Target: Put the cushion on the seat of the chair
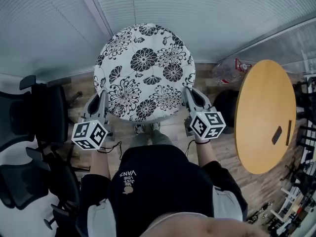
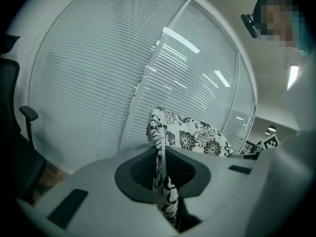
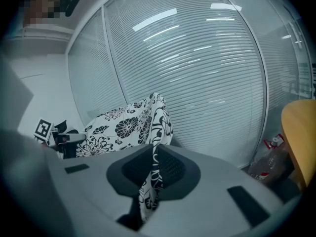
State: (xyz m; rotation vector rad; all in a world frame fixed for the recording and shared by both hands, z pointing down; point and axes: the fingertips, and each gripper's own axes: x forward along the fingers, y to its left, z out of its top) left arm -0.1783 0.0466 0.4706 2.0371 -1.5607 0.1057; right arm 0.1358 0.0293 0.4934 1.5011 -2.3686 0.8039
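Closest to me is my black top (image 1: 163, 181), w/ both forearms reaching out from it. Next come the marker cubes, one on the left (image 1: 90, 135) and one on the right (image 1: 207, 125). Just past them my left gripper (image 1: 102, 97) has its jaws pressed onto the cushion (image 1: 144, 72) at its lower left rim; in the left gripper view a fold of the black-and-white floral fabric is pinched between the dark pads. My right gripper (image 1: 190, 97) does the same on the lower right rim, w/ fabric squeezed between its pads too. So the round cushion hangs in the air between the two grippers, out in front of me, its printed face turned up toward my head. It touches nothing else that I can see. Under its near edge my shoes (image 1: 145, 128) stand on the wood floor (image 1: 173, 127). To my left are two black office chairs (image 1: 44, 112), armrests showing, well apart from the cushion. To my right is a round wooden table (image 1: 261, 117) w/ a small dark flat thing (image 1: 277, 135) on it; can't tell what it is. A clear plastic bag w/ red print (image 1: 229, 70) lies near the wall behind the table. Farthest off is a glass wall w/ pale blinds (image 1: 222, 14), a vertical frame post splitting it.
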